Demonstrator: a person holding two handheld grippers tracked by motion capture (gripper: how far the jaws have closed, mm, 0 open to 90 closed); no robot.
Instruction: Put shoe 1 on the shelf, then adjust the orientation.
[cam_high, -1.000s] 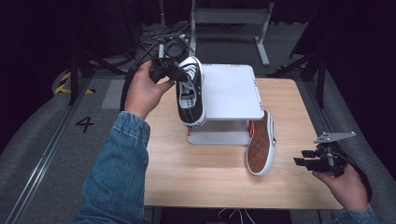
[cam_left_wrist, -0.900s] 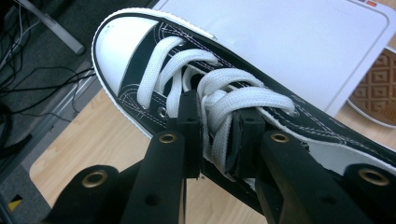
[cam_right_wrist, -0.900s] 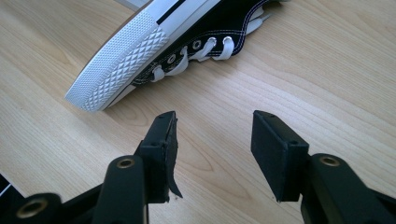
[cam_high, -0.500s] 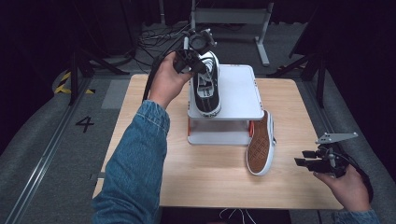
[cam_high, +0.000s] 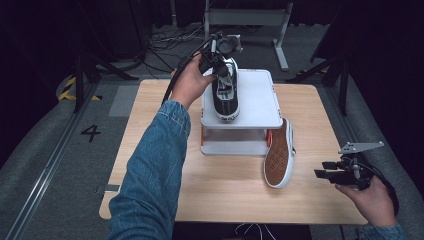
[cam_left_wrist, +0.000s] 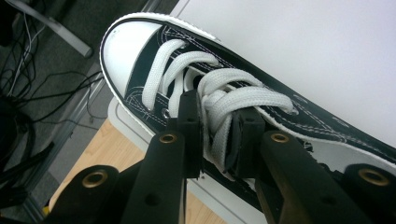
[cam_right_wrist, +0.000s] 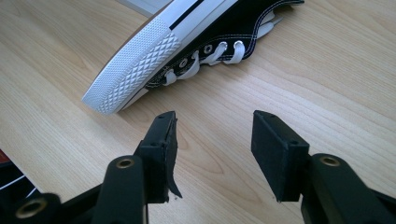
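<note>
Nearest me my right gripper (cam_high: 322, 174) waits open and empty beside the second black canvas sneaker (cam_high: 279, 156) leaning against the white two-tier stand (cam_high: 257, 102), while my left gripper (cam_high: 223, 64), pinching the laces, sets the black-and-white lace-up sneaker (cam_high: 226, 95) on top, needing release next.

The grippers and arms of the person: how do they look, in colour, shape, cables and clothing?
Both grippers are black, each with two flat rectangular jaws fixed by brass-coloured rivets. The right gripper carries a grey three-cornered plate on top. A black cable trails from the left gripper. The left arm wears a blue denim sleeve; a bit of blue cuff shows at the right wrist.
</note>
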